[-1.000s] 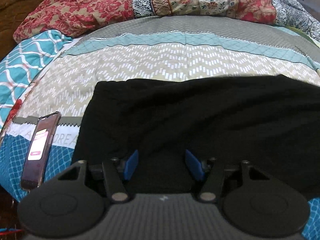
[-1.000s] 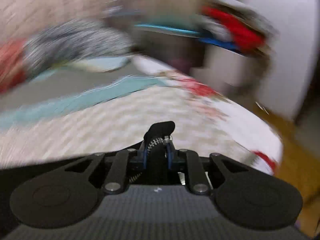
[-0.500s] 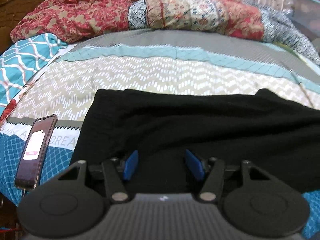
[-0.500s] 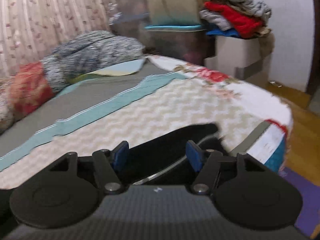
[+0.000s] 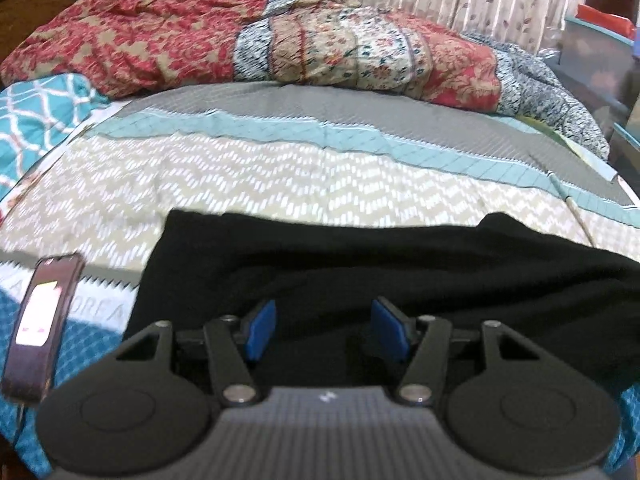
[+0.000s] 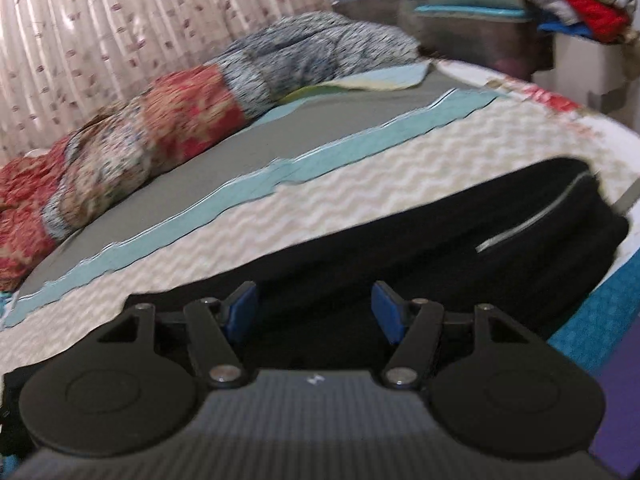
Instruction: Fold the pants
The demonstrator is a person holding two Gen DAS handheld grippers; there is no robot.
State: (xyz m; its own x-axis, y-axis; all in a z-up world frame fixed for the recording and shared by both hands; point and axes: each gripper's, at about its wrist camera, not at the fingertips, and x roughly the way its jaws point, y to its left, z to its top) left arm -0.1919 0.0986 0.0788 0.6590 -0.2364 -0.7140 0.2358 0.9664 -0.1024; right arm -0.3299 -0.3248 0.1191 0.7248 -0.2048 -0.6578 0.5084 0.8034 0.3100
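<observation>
The black pants [image 5: 360, 264] lie flat across the near part of the bed, running left to right. My left gripper [image 5: 323, 330] is open and empty, just above the pants' near edge toward their left end. In the right wrist view the pants [image 6: 460, 236] end at the right near the bed's edge, with a silver zipper [image 6: 536, 216] showing. My right gripper [image 6: 314, 312] is open and empty, low over the pants' near edge.
A phone [image 5: 40, 328] with a lit screen lies on the bed left of the pants. A crumpled red patterned quilt [image 5: 248, 40] lies along the far side of the bed [image 5: 280, 176]. Stacked clothes [image 6: 576, 4] on a cabinet stand beyond the bed's right end.
My right gripper opened and let go of the pants' end, which now lies flat on the bed. The right camera steadied and drew back. My left gripper stayed open and lifted slightly.
</observation>
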